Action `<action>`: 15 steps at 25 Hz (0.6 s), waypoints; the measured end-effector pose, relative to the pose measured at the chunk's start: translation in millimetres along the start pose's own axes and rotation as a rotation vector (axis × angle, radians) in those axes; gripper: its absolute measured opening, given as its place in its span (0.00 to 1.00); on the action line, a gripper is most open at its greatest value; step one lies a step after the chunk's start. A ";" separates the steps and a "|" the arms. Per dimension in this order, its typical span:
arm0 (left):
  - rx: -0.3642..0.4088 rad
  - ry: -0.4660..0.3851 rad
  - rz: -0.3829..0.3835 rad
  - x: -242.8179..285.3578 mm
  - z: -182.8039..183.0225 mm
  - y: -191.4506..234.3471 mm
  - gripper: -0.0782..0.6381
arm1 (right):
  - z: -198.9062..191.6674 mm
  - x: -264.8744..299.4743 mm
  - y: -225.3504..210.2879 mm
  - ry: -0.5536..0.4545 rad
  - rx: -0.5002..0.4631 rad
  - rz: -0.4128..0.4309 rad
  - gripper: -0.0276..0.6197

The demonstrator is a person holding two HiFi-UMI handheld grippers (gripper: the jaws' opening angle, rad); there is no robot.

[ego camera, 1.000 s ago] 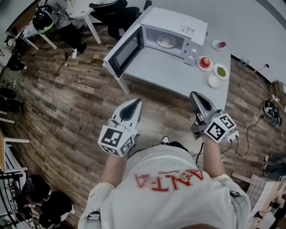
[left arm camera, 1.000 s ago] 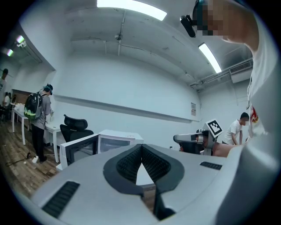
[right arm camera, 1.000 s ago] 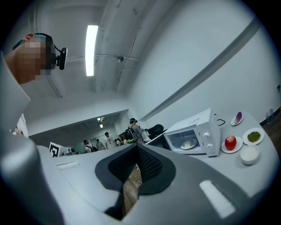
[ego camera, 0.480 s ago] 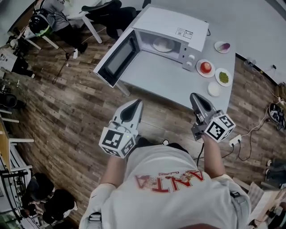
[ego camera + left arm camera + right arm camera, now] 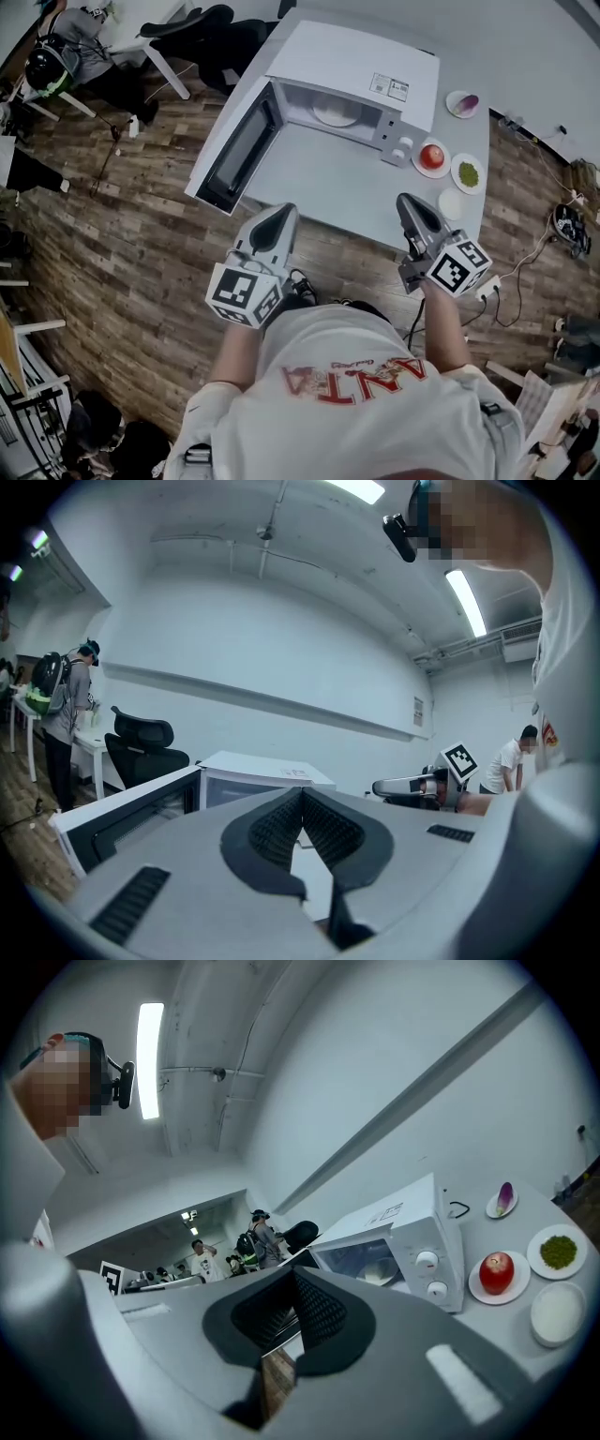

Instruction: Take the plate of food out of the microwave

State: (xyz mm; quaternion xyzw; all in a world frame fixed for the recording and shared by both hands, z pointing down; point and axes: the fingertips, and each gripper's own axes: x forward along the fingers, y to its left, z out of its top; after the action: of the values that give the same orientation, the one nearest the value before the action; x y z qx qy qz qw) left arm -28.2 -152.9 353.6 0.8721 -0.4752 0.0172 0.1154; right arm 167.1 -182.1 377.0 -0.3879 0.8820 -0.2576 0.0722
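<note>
Shirt print (image 5: pixel 354 380) reads ANTA; microwave (image 5: pixel 328 47) label (image 5: pixel 389 87) illegible.

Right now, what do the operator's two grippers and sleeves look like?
Both the left gripper and right gripper are grey tapered shells with black ribbed pads. Each carries a white cube with black square markers. The arms show short white T-shirt sleeves. No cables visible.

microwave (image 5: pixel 361 56): closer | left tongs (image 5: pixel 278 214), right tongs (image 5: pixel 409 201): now at table (image 5: pixel 328 178) edge
</note>
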 end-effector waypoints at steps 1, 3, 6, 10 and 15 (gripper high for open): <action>-0.001 0.001 -0.009 4.7 2.9 9.8 0.12 | 1.5 10.8 -0.7 -0.006 0.002 -0.009 0.05; -0.006 0.004 -0.031 11.7 6.5 27.7 0.12 | 1.8 32.4 -1.3 -0.022 0.015 -0.027 0.05; -0.014 0.024 -0.074 19.6 3.5 46.9 0.12 | -3.4 62.6 -4.1 -0.048 0.067 -0.062 0.05; -0.017 0.056 -0.131 31.8 -5.9 64.7 0.12 | -16.2 93.5 -15.5 -0.081 0.178 -0.119 0.05; -0.037 0.075 -0.170 45.1 -10.2 74.7 0.12 | -32.2 125.4 -40.8 -0.115 0.362 -0.138 0.05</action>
State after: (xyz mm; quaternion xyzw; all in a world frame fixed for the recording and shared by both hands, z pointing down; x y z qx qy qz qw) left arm -64.9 -226.8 383.6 0.9057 -0.3950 0.0311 0.1504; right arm 96.6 -282.8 434.5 -0.4420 0.7871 -0.3939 0.1731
